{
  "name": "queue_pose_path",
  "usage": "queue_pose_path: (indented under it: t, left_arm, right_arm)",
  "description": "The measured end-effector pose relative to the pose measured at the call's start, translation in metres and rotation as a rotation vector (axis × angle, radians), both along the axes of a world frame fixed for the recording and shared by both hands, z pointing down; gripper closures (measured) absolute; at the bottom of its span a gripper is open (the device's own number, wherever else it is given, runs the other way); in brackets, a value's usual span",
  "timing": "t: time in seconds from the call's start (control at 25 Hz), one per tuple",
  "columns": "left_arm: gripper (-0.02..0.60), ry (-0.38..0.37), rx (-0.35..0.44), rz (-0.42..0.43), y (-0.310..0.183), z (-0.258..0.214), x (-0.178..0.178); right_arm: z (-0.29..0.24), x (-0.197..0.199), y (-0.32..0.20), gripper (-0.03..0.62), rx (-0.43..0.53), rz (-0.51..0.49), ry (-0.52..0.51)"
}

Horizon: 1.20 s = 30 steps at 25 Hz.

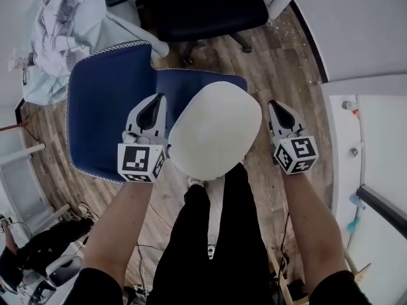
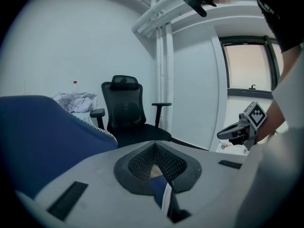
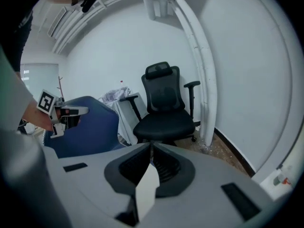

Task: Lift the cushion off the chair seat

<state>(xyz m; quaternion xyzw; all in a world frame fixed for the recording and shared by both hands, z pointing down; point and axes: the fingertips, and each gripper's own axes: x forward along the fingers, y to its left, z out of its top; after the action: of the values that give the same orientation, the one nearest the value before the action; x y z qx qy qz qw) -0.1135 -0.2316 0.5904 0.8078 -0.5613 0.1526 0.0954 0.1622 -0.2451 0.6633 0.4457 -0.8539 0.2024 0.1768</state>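
Note:
A round white cushion [image 1: 215, 129] hangs between my two grippers above the blue chair [image 1: 102, 107], whose seat edge has white piping. My left gripper [image 1: 152, 107] sits at the cushion's left rim. In the left gripper view its jaws [image 2: 156, 146] are closed on a blue-and-white fabric edge [image 2: 164, 194], apparently the cushion's rim. My right gripper [image 1: 278, 110] is at the cushion's right side. In the right gripper view its jaws [image 3: 151, 146] are shut on a white flap of the cushion [image 3: 146, 189].
A black office chair [image 1: 203, 5] stands just beyond the blue chair on the wooden floor. Crumpled pale clothes [image 1: 63, 24] lie at the back left. A white wall and ledge [image 1: 369, 138] run along the right. The person's dark trouser legs [image 1: 210, 246] are directly below the cushion.

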Motion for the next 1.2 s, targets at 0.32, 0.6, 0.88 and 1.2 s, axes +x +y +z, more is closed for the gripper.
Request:
queue_pose_path:
  t: [0.32, 0.6, 0.88, 1.2]
  left_arm:
    - [0.577, -0.013, -0.041, 0.029, 0.007, 0.046, 0.003]
    - [0.577, -0.029, -0.085, 0.032, 0.014, 0.079, 0.008]
    - [0.577, -0.03, -0.14, 0.021, 0.022, 0.108, 0.011]
    - [0.577, -0.035, -0.181, 0.034, 0.024, 0.131, 0.02]
  right_arm:
    - [0.067, 0.009, 0.016, 0.58, -0.08, -0.006, -0.006]
    - [0.107, 0.016, 0.02, 0.558, -0.145, 0.005, -0.01]
    - [0.141, 0.019, 0.028, 0.428, -0.23, 0.014, -0.025]
    - [0.17, 0.019, 0.024, 0.351, -0.279, 0.036, -0.026]
